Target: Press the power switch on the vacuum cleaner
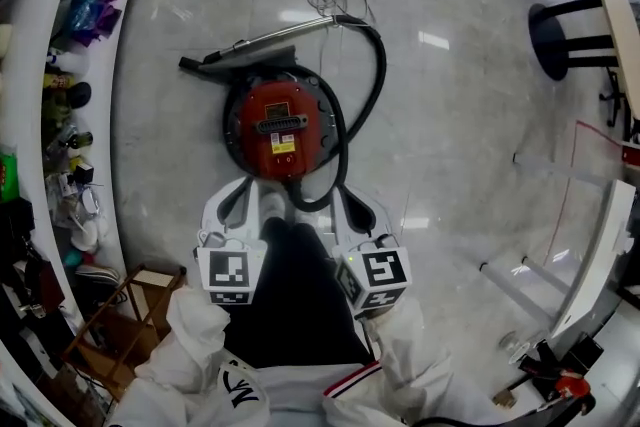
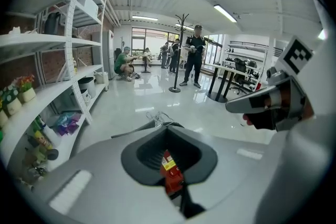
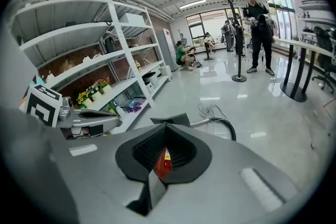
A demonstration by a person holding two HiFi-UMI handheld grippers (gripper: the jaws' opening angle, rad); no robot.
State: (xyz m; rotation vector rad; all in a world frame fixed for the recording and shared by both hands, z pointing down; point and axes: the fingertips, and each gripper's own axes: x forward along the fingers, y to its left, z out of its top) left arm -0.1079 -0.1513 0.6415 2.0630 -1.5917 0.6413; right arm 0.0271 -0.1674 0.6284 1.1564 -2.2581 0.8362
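Vacuum (image 1: 280, 127) sits on the floor (image 1: 450, 115) just ahead of the left gripper (image 1: 238, 203) and right gripper (image 1: 355, 208), both with fingers (image 2: 94, 181) drawn together, holding nothing.

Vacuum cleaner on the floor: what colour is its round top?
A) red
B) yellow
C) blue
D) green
A: the vacuum cleaner has a round red top, with a black hose curling beside it.

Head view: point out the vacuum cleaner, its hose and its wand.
vacuum cleaner (image 1: 283, 120), head view, on the red lid.
hose (image 1: 382, 65), head view, on the outer bend.
wand (image 1: 270, 40), head view, on the middle of the tube.
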